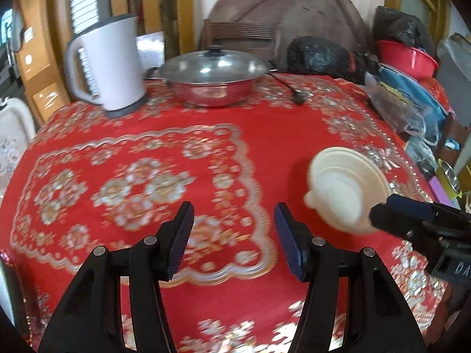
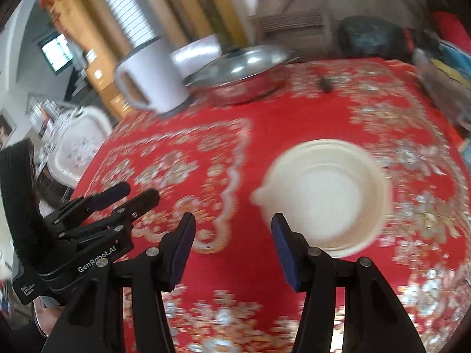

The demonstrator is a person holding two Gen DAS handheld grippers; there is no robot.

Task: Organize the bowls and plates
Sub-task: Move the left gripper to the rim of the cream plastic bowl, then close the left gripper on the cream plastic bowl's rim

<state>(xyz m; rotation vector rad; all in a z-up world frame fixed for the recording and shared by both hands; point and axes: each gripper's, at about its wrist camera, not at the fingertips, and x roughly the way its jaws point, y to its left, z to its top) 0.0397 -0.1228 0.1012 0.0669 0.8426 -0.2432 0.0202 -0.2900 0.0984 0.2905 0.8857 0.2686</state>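
Observation:
A cream bowl with a small lip on its rim sits on the red patterned tablecloth, right of the middle. My left gripper hovers open over bare cloth, with nothing between its fingers. My right gripper comes in from the right, its tips at the bowl's near rim. In the right wrist view the right gripper stands open over the cloth. The bowl lies just beyond and outside its right finger, not between the pads. The left gripper shows at the left, apart from the bowl.
A white kettle and a lidded steel pan stand at the table's far side, with a black plug and cord beside them. Black bags, a red basin and plastic bags crowd the right edge. A white chair stands left.

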